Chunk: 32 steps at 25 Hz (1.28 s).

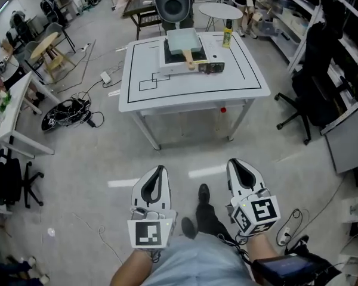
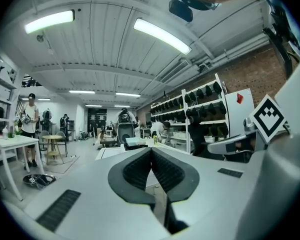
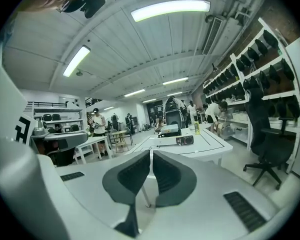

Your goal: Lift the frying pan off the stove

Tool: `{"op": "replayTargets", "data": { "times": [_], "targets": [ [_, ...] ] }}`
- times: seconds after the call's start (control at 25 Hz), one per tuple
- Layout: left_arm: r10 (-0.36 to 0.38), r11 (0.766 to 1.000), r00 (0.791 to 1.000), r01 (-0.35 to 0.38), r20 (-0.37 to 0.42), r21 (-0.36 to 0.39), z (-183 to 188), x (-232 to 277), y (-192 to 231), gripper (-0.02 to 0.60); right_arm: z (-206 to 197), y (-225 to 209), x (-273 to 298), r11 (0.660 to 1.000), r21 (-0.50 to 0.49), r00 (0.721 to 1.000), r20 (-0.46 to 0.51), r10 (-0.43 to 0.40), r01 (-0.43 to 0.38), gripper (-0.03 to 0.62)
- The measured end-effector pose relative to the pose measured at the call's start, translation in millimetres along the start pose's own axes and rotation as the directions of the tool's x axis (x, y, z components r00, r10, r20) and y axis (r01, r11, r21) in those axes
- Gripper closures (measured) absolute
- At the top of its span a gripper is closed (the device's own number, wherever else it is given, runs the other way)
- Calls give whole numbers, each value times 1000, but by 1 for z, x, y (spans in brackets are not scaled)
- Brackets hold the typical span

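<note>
A square pale-blue frying pan (image 1: 182, 40) with a wooden handle (image 1: 189, 59) sits on a portable stove (image 1: 194, 65) on the white table (image 1: 167, 91), far ahead of me. Both grippers hang low near my body, well short of the table. My left gripper (image 1: 161, 170) is shut with nothing between its fingers, and so is my right gripper (image 1: 234, 162). In the left gripper view the closed jaws (image 2: 150, 149) point toward the distant pan (image 2: 134, 141). In the right gripper view the shut gripper (image 3: 150, 151) faces the pan (image 3: 169, 129) and stove (image 3: 184, 140).
A yellow bottle (image 1: 227, 37) stands on the table right of the pan. A dark bulky device (image 1: 173, 5) stands behind the table. Black office chairs (image 1: 313, 97) and shelving line the right. Cables and a power strip (image 1: 68, 113) lie on the floor at the left, beside a white side table (image 1: 12, 124).
</note>
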State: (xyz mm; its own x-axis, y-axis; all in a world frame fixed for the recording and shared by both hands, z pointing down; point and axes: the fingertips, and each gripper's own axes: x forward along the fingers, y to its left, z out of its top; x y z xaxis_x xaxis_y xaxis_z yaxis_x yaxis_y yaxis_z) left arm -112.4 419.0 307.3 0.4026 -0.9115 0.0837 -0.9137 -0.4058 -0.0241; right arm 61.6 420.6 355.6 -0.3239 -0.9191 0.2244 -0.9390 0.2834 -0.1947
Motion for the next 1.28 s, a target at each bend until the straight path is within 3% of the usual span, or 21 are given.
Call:
{"op": "replayTargets", "data": {
  "times": [0.28, 0.48, 0.88, 1.28],
  "targets": [
    [19, 1000, 997, -18, -75, 20, -15, 111, 14, 563, 2, -62, 100, 998, 49, 998, -42, 51, -49, 543],
    [16, 998, 998, -12, -61, 63, 4, 180, 9, 563, 27, -103, 153, 995, 56, 996, -25, 90, -88, 543],
    [83, 993, 996, -84, 11, 84, 49, 218, 37, 563, 82, -118, 205, 991, 22, 991, 31, 133, -134, 543],
    [120, 993, 993, -120, 17, 19, 30, 276, 99, 563, 83, -120, 284, 992, -15, 992, -20, 122, -122, 543]
  ]
}}
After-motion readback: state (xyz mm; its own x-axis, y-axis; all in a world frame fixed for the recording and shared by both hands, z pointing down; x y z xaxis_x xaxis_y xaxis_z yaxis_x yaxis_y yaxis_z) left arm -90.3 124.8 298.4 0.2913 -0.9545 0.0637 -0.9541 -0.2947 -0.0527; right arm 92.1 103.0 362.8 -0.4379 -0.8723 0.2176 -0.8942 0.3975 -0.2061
